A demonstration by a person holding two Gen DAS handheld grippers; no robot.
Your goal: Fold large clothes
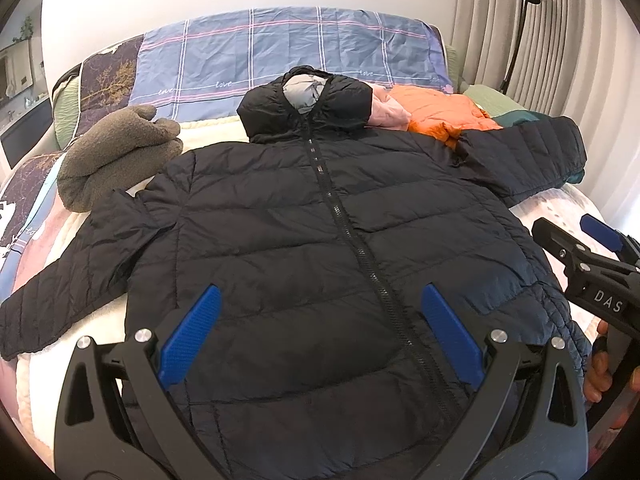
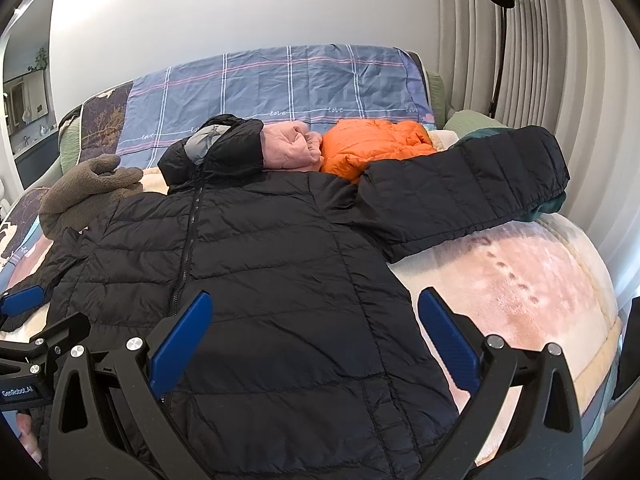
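Jaws wide and empty on both the left gripper [image 1: 320, 336] and right gripper [image 2: 316, 340], hovering over the near hem of the black puffer jacket [image 1: 304, 248] spread front-up on the bed [image 2: 520, 292]: looks light, soft, slick-shelled, so I'd pinch cuffs or hem corners.

My left hand-held gripper [image 1: 320, 332] and right hand-held gripper [image 2: 316, 338] are black frames with silver screws, ribbed blue pads [image 1: 190, 336], and white lettering on their bodies
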